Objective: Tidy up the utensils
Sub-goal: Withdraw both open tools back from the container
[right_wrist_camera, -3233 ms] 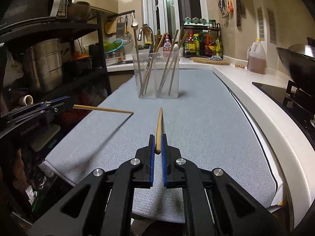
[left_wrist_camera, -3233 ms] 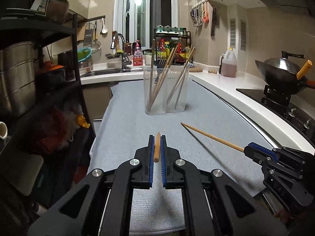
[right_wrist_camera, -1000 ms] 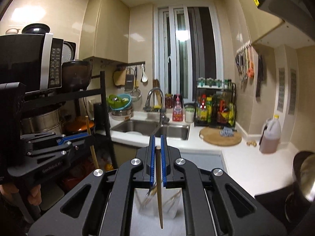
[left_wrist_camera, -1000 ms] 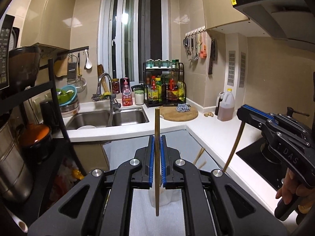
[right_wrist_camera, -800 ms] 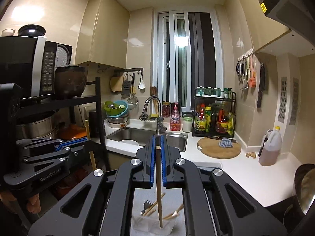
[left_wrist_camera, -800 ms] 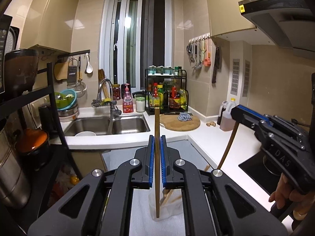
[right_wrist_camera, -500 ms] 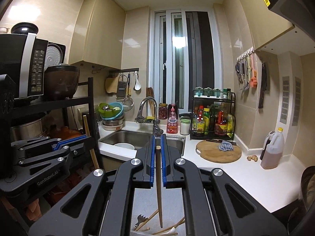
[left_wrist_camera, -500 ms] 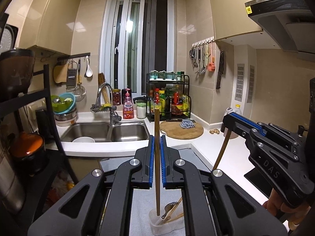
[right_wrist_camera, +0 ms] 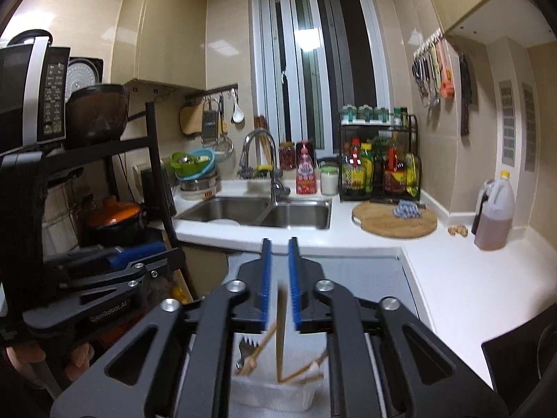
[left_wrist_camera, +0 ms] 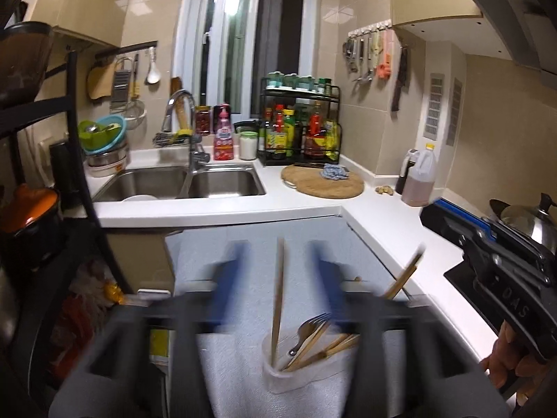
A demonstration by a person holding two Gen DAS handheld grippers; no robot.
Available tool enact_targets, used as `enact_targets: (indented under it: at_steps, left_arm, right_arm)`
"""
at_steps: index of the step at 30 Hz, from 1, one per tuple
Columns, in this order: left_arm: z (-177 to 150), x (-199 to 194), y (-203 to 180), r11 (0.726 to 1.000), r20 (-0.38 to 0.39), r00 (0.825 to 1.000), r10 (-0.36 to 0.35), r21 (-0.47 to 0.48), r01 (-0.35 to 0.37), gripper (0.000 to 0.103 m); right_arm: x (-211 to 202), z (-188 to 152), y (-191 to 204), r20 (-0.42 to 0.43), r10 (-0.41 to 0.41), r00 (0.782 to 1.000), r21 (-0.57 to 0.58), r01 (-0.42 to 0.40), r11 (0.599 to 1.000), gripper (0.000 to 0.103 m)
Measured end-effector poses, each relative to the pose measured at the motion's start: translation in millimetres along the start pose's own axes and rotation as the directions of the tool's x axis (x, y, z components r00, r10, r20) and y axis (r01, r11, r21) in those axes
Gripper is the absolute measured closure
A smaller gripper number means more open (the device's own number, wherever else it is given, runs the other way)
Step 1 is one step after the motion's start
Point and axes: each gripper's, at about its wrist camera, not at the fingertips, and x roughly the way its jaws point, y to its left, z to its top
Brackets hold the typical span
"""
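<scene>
Left tongs [left_wrist_camera: 278,278] blurred, just spread; right tongs [right_wrist_camera: 278,289] just parted; both chopsticks [left_wrist_camera: 277,299] [right_wrist_camera: 279,334] upright, free, tips in holder [left_wrist_camera: 278,379].

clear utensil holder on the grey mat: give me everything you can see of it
The clear utensil holder is a translucent plastic tub, open on top, standing upright on the grey mat below both grippers. It looks split into two compartments, though the divider is hard to make out. Inside lean wooden chopsticks and a metal fork, tines up. One chopstick stands nearly upright in its left side, between the wide-open left gripper fingers; another chopstick stands in it between the parted right gripper fingers.
</scene>
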Motion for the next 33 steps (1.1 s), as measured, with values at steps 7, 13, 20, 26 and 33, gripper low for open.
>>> enact_targets:
  at_steps: [7, 13, 20, 26, 33]
  left_arm:
    - [-36, -40, 12, 0.993, 0.047, 0.992, 0.116, -0.033, -0.114, 0.008]
    - [-76, -74, -4, 0.984, 0.053, 0.984, 0.169, 0.040, -0.171, 0.008]
    - [-116, -104, -13, 0.982, 0.047, 0.982, 0.184, 0.023, -0.185, 0.008]
    - [-141, -119, -13, 0.980, 0.018, 0.979, 0.201, 0.002, -0.201, 0.008]
    - [-153, -129, -14, 0.980, 0.011, 0.980, 0.197, -0.004, -0.197, 0.008]
  right_arm:
    - [-34, -46, -7, -0.022, -0.080, 0.997, 0.050, 0.081, 0.995, 0.028]
    - [-78, -97, 7, -0.019, -0.166, 0.986, 0.037, 0.167, 0.985, 0.005]
    - [-107, -137, 19, -0.054, -0.221, 0.974, 0.018, 0.222, 0.975, 0.005]
    - [-119, -161, 22, -0.095, -0.234, 0.968, 0.016, 0.237, 0.971, 0.005]
    - [-129, -175, 29, -0.106, -0.236, 0.966, -0.006, 0.236, 0.972, 0.005]
